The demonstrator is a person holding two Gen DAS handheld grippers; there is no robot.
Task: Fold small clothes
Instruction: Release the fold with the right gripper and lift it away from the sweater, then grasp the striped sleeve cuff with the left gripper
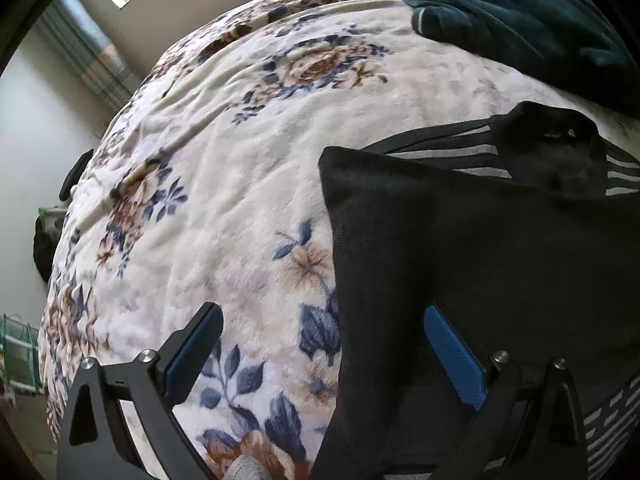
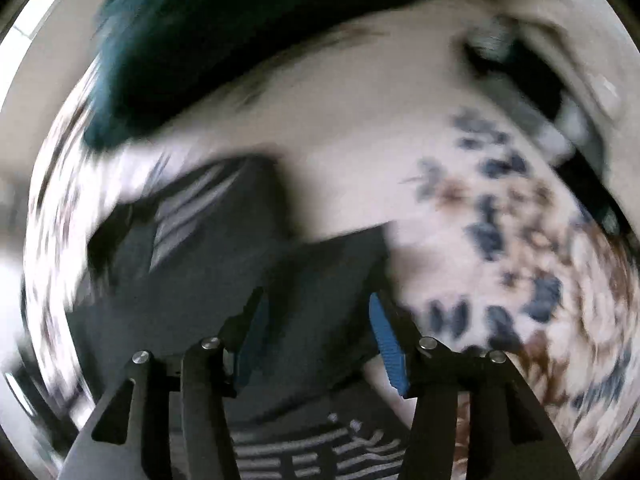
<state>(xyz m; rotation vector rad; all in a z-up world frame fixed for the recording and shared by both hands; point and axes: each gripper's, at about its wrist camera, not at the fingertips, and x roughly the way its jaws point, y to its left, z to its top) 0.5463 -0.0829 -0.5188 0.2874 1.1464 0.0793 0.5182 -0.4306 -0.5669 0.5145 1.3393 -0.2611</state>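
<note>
A small black garment [image 1: 480,264] with grey stripes lies partly folded on the floral blanket [image 1: 240,152]. My left gripper [image 1: 324,328] is open just above the blanket, straddling the garment's left edge; nothing is between its blue pads [image 1: 452,356]. In the blurred right wrist view the same black garment [image 2: 240,264] lies under and ahead of my right gripper [image 2: 316,320], which is open over the dark cloth. Its grey striped band [image 2: 312,448] shows near the bottom edge.
A dark teal plush blanket [image 1: 520,12] is heaped at the far side of the bed and also shows in the right wrist view [image 2: 192,48]. The bed's left edge drops to the room floor [image 1: 24,360]. A dark item [image 2: 532,80] lies at the far right.
</note>
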